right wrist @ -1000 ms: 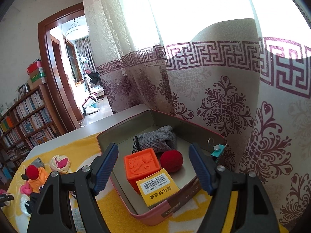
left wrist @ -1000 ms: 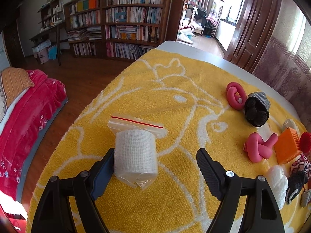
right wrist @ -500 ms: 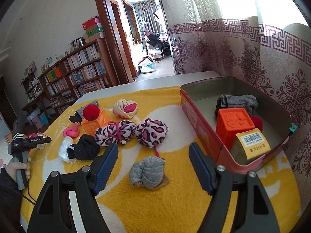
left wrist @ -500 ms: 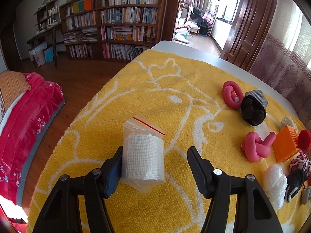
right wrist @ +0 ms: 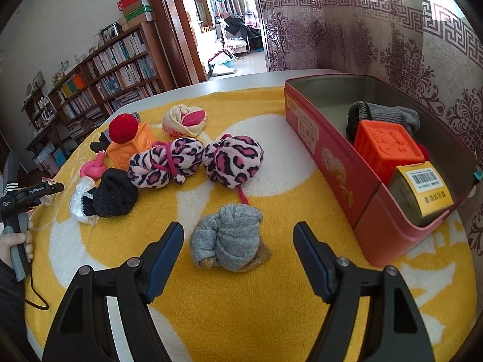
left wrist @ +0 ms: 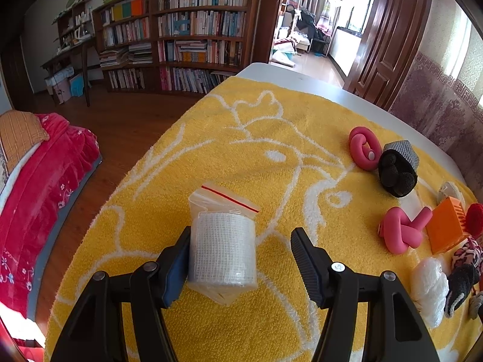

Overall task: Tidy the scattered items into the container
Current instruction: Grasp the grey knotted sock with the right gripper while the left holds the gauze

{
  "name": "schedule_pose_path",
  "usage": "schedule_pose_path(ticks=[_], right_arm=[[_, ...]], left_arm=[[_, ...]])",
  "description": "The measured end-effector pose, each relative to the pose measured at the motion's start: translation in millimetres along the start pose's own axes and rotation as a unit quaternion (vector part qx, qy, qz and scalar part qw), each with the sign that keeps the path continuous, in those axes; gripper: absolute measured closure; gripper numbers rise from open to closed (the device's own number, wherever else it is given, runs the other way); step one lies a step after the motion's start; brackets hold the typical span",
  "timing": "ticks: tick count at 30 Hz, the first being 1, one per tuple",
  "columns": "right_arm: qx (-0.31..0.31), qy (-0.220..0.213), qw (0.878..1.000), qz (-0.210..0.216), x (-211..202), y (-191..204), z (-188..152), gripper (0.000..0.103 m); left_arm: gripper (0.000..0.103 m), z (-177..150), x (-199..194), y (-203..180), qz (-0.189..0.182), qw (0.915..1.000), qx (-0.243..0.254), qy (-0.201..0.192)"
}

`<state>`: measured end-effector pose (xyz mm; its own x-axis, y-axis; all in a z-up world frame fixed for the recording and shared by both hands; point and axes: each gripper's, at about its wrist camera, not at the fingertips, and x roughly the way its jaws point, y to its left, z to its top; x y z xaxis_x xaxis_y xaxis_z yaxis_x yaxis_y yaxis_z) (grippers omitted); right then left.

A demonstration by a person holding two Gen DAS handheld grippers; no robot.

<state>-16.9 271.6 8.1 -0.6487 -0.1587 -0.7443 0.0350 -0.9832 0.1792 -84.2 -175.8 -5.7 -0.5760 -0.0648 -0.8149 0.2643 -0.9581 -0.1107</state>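
A white gauze roll in a clear zip bag [left wrist: 223, 247] lies on the yellow towel [left wrist: 271, 138]. My left gripper [left wrist: 241, 250] is open around it: the left finger [left wrist: 178, 259] touches the roll, the right finger stands apart from it. My right gripper [right wrist: 238, 250] is open and empty just above a grey sock ball [right wrist: 229, 238]. The red tin [right wrist: 341, 166] stands at the right and holds an orange cube [right wrist: 386, 147], a yellow box [right wrist: 422, 190] and a grey sock [right wrist: 383, 114].
Two leopard-print sock balls [right wrist: 199, 160], a black sock [right wrist: 114, 193], an orange cube with a red ball [right wrist: 123, 126], a cream sock [right wrist: 184, 120] and pink knotted toys [left wrist: 401, 229] lie on the towel. The table's left edge drops to the floor and a red bed [left wrist: 36, 193].
The left gripper's jaws have narrowed around the gauze roll. The right gripper has swung from over the tin to the towel and come down close above the grey sock ball.
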Motion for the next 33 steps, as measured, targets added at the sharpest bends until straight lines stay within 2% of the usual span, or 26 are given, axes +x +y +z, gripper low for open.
schedule_pose_path(ticks=[3,4,5,7,10,22,33], right_arm=[[-0.004,0.006,1.000,-0.008,1.9,1.2,-0.2,0.025],[-0.005,0.008,1.000,-0.006,2.7,1.5,-0.4,0.031],[-0.007,0.010,1.000,0.000,3.4,2.4,-0.5,0.037],[-0.021,0.011,1.000,0.003,3.4,7.6,-1.4,0.045],[-0.035,0.008,0.999,-0.004,2.7,13.9,-2.3,0.048],[-0.016,-0.003,1.000,0.021,-0.3,8.1,-0.6,0.049],[-0.008,-0.019,0.999,0.033,-6.1,5.6,0.6,0.049]], left_arm=[[0.037,-0.1,-0.2,0.7,-0.004,1.0000,-0.002,-0.002],[0.041,-0.2,-0.9,1.7,-0.008,1.0000,-0.004,-0.003],[0.055,-0.3,-2.1,3.0,-0.010,0.9999,-0.007,-0.006],[0.065,-0.2,-3.3,5.6,-0.022,0.9996,-0.013,-0.008],[0.065,-0.7,-4.9,7.3,-0.026,0.9994,-0.019,-0.012],[0.065,-5.2,-13.2,1.1,-0.027,0.9993,-0.015,-0.022],[0.065,-11.0,-37.6,-39.8,-0.063,0.9971,0.021,-0.038]])
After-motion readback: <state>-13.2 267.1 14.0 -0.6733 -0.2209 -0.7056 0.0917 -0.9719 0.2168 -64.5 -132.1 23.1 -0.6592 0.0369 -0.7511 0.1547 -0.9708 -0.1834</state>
